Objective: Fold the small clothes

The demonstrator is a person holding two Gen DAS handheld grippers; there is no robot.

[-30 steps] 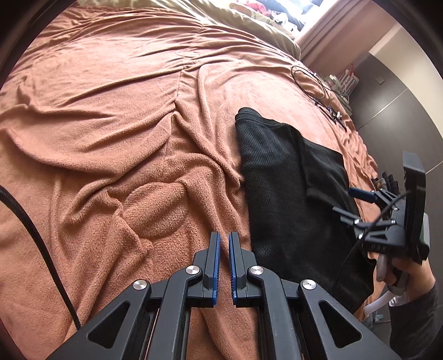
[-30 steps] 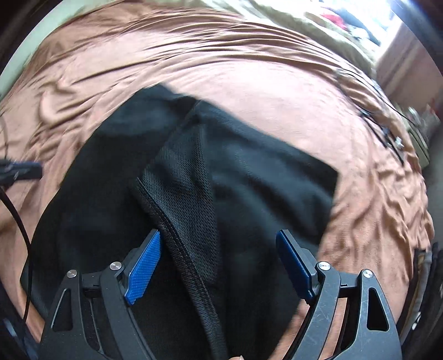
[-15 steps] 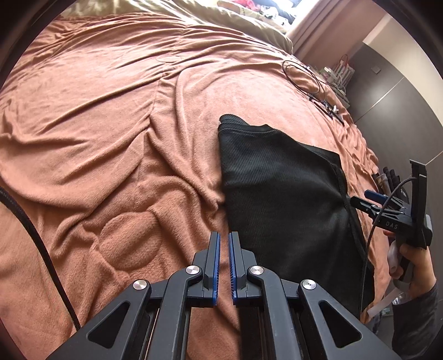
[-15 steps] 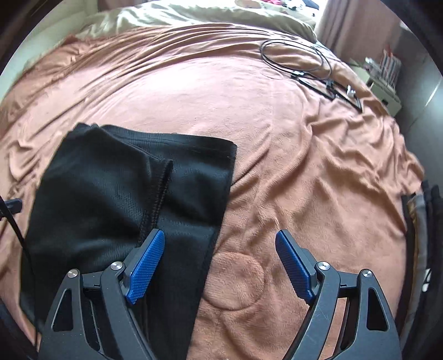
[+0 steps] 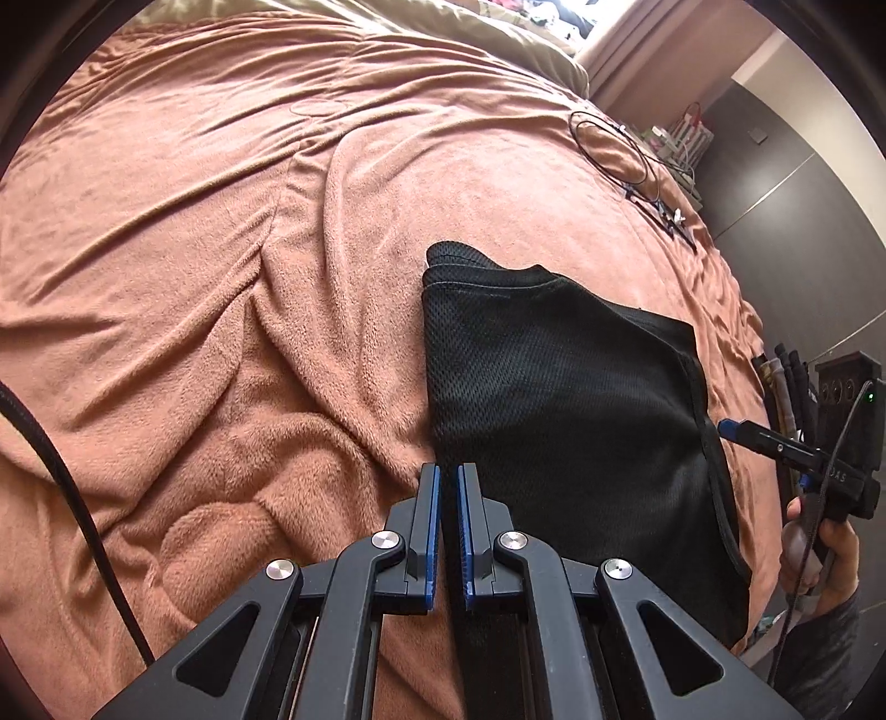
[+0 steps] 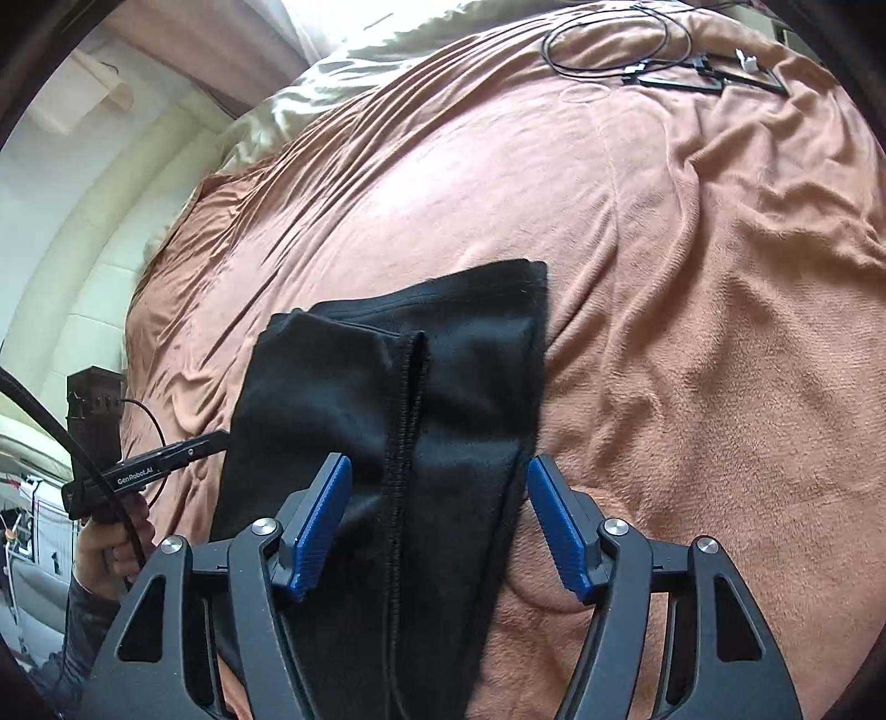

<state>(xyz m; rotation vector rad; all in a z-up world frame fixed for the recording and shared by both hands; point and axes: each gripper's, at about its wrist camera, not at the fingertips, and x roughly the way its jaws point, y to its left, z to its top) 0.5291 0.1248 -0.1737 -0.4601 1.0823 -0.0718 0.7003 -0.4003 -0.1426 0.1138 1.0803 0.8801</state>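
Note:
A black mesh garment (image 5: 554, 399) lies folded in a long strip on the brown blanket (image 5: 221, 277); a stitched hem (image 6: 407, 421) runs down its middle. My left gripper (image 5: 448, 479) is shut with nothing in it, its tips at the garment's near left edge. My right gripper (image 6: 437, 498) hovers over the garment (image 6: 459, 387) near its right edge. Its jaws are closing and the blue pads (image 6: 321, 520) straddle the cloth without pressing it. Each wrist view shows the other gripper, right gripper (image 5: 742, 432) and left gripper (image 6: 171, 457), held in a hand (image 5: 819, 548).
Coiled black cables (image 5: 614, 138) and small dark items (image 6: 703, 72) lie on the blanket's far side. An olive duvet (image 5: 498, 33) edges the bed's head. A dark cabinet (image 5: 786, 232) stands to the right. My own cable (image 5: 66, 498) trails at the left.
The right gripper has rolled and swung across to the garment's right edge, and its jaws are narrower. The left gripper has slid toward the garment's left edge, still shut.

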